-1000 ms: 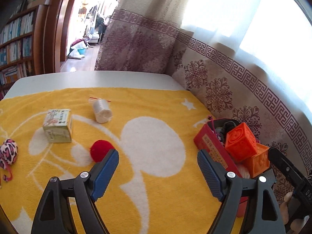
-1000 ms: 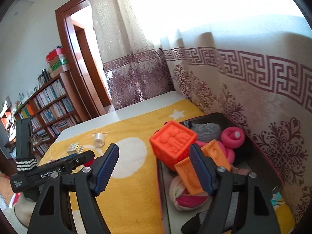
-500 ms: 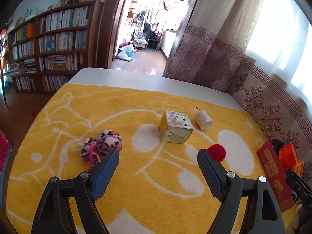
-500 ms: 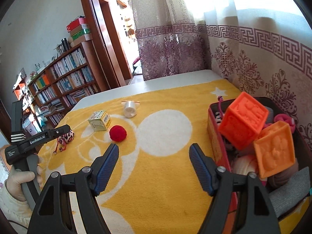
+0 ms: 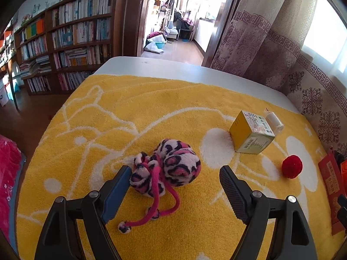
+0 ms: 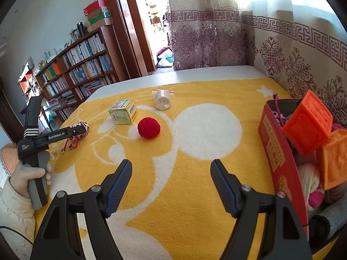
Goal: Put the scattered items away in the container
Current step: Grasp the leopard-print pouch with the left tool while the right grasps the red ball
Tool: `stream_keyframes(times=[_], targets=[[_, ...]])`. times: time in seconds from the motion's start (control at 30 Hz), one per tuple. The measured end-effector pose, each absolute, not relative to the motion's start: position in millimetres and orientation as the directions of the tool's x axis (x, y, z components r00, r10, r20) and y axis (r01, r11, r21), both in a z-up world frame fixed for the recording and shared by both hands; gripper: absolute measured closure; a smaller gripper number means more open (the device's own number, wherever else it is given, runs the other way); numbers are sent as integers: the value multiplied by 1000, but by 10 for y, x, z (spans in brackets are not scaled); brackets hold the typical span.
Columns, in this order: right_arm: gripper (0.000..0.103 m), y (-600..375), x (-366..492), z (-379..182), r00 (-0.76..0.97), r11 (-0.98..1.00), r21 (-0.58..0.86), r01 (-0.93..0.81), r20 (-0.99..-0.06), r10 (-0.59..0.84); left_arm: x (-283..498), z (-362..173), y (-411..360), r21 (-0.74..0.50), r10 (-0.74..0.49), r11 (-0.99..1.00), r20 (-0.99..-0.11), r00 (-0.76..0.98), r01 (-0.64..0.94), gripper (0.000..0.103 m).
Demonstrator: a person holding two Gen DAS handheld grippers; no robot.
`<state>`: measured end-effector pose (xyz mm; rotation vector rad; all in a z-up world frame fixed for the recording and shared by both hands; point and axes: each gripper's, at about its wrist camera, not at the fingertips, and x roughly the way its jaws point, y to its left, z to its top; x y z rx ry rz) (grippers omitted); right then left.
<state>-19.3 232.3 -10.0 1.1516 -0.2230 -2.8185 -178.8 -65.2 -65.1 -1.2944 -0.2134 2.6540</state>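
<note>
A pink leopard-print plush pouch (image 5: 171,165) with trailing cords lies on the yellow towel, just ahead of my open left gripper (image 5: 175,172), partly between its fingers but not touched. Further right lie a yellow-green carton (image 5: 251,134), a clear tape roll (image 5: 274,120) and a red pompom ball (image 5: 292,166). My right gripper (image 6: 171,171) hangs open over bare towel, with the red ball (image 6: 149,127), carton (image 6: 123,114) and tape roll (image 6: 162,101) beyond it. The red container (image 6: 279,158) at the right holds orange cubes (image 6: 309,122) and soft toys.
A person's hand (image 6: 26,173) in a pale sleeve holds the left gripper at the towel's left edge. The white table (image 5: 173,68) ends beyond the towel, with bookshelves (image 5: 71,39) and a doorway behind. A patterned curtain (image 6: 292,65) hangs close along the right side.
Both grippers swung left, away from the container, and tilted down. The left one now faces the leopard pouch, which has come close between its fingers. The right one now looks over the open towel.
</note>
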Motion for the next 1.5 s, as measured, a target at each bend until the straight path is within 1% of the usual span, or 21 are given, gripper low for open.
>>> stream_keyframes(times=[0.03, 0.07, 0.1, 0.2, 0.33, 0.5, 0.73, 0.9, 1.0, 1.07, 1.1, 1.3, 1.5], targets=[[25, 2305, -207, -105, -709, -987, 159, 30, -692, -133, -1813, -686, -657, -215, 231, -972, -768, -597, -98, 19], [25, 2280, -220, -107, -708, -989, 146, 36, -695, -129, -1836, -717, -671, -223, 232, -971, -775, -587, -88, 30], [25, 2247, -235, -107, -707, -990, 131, 45, -696, -125, -1849, -732, -699, -237, 235, -969, -779, -581, -74, 45], [25, 2124, -297, -99, -707, -993, 90, 79, -697, -120, -1821, -706, -787, -295, 277, -953, -758, -590, -68, 45], [25, 2000, -480, -103, -689, -990, 80, 118, -712, -140, -1729, -596, -772, -310, 302, -946, -728, -615, -98, 45], [25, 1985, -810, -190, -644, -990, 98, 101, -752, -140, -1581, -395, -704, -342, 351, -929, -683, -641, -145, 45], [25, 1913, -1227, -265, -636, -992, 82, 94, -762, -124, -1497, -344, -598, -358, 391, -915, -670, -631, -186, 45], [26, 1846, -1541, -461, -587, -989, 118, 89, -796, -148, -1499, -362, -604, -371, 398, -911, -671, -625, -182, 45], [42, 1812, -1649, -621, -547, -988, 129, 87, -823, -155, -1505, -380, -606, -376, 399, -910, -675, -620, -176, 45], [58, 1791, -1639, -653, -557, -992, 96, 86, -820, -128, -1501, -397, -589, -377, 402, -909, -679, -614, -179, 45], [60, 1782, -1618, -647, -559, -992, 87, 90, -820, -123, -1501, -402, -575, -375, 404, -909, -680, -612, -182, 45], [61, 1807, -1383, -503, -595, -993, 79, 93, -795, -119, -1473, -422, -486, -362, 406, -910, -686, -603, -201, 45], [61, 1887, -1090, -347, -627, -990, 108, 87, -767, -138, -1454, -434, -405, -343, 401, -914, -693, -599, -216, 45]])
